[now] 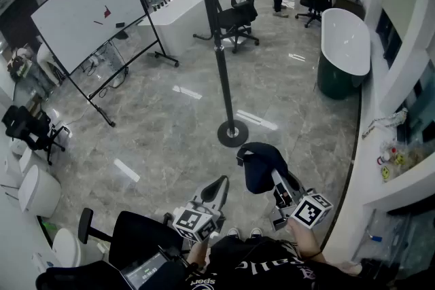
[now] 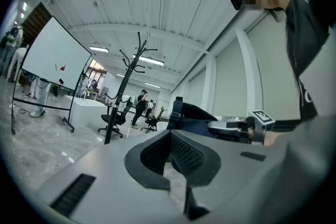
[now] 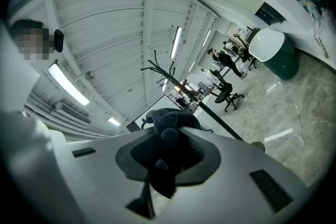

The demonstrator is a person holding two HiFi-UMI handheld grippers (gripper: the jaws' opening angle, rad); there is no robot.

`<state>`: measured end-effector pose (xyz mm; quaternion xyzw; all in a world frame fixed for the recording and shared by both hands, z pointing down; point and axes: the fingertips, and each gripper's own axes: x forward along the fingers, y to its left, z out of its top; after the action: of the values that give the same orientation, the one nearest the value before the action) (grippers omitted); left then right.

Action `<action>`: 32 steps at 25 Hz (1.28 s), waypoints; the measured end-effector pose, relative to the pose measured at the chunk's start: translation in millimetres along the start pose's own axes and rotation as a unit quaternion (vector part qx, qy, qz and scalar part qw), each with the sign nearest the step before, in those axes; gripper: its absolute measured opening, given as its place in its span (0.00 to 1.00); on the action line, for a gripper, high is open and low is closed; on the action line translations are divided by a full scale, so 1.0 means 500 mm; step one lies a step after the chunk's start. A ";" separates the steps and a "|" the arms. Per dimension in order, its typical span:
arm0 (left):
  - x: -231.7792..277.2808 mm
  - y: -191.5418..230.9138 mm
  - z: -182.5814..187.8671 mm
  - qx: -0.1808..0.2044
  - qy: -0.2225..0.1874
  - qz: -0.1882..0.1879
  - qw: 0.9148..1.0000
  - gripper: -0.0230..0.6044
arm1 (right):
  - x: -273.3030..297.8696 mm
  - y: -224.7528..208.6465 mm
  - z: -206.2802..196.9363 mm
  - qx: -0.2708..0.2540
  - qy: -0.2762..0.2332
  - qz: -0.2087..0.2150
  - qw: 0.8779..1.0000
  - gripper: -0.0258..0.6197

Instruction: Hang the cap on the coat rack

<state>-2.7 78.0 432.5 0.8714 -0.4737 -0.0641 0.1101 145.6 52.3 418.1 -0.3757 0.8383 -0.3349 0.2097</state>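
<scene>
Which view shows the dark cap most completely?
The head view: nearly the whole cap shows from above, held by the right gripper. The right gripper view shows only its pinched part up close; the left gripper view shows it small, from the side.

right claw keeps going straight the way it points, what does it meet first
Probably the coat rack pole: it stands ahead of the right claw and the cap it grips, though depth is hard to judge.

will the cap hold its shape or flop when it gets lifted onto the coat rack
Probably floppy: the cap bunches into soft dark folds where the right gripper pinches it. Likely light too, since that small pinch at one edge carries all of it.
</scene>
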 end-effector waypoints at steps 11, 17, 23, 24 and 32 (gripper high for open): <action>0.070 -0.039 -0.039 -0.001 0.021 -0.001 1.000 0.03 | 0.000 -0.070 0.023 0.008 0.018 0.009 1.000 0.15; 0.088 -0.034 -0.043 0.011 0.046 -0.004 0.999 0.03 | 0.037 -0.098 0.016 0.021 0.022 0.009 0.999 0.15; 0.128 0.031 -0.042 0.036 0.049 0.002 0.998 0.03 | 0.090 -0.128 0.023 0.013 0.019 0.000 1.000 0.15; 0.138 0.045 -0.041 0.035 0.048 -0.001 0.998 0.03 | 0.102 -0.134 0.023 0.012 0.018 -0.003 1.000 0.15; 0.225 0.207 0.007 0.032 0.026 -0.019 0.999 0.03 | 0.255 -0.165 0.034 -0.002 0.006 -0.022 1.000 0.15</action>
<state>-26.6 -71.4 454.5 0.8849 -0.4556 -0.0286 0.0927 115.8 -93.4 453.2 -0.3926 0.8318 -0.3397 0.1964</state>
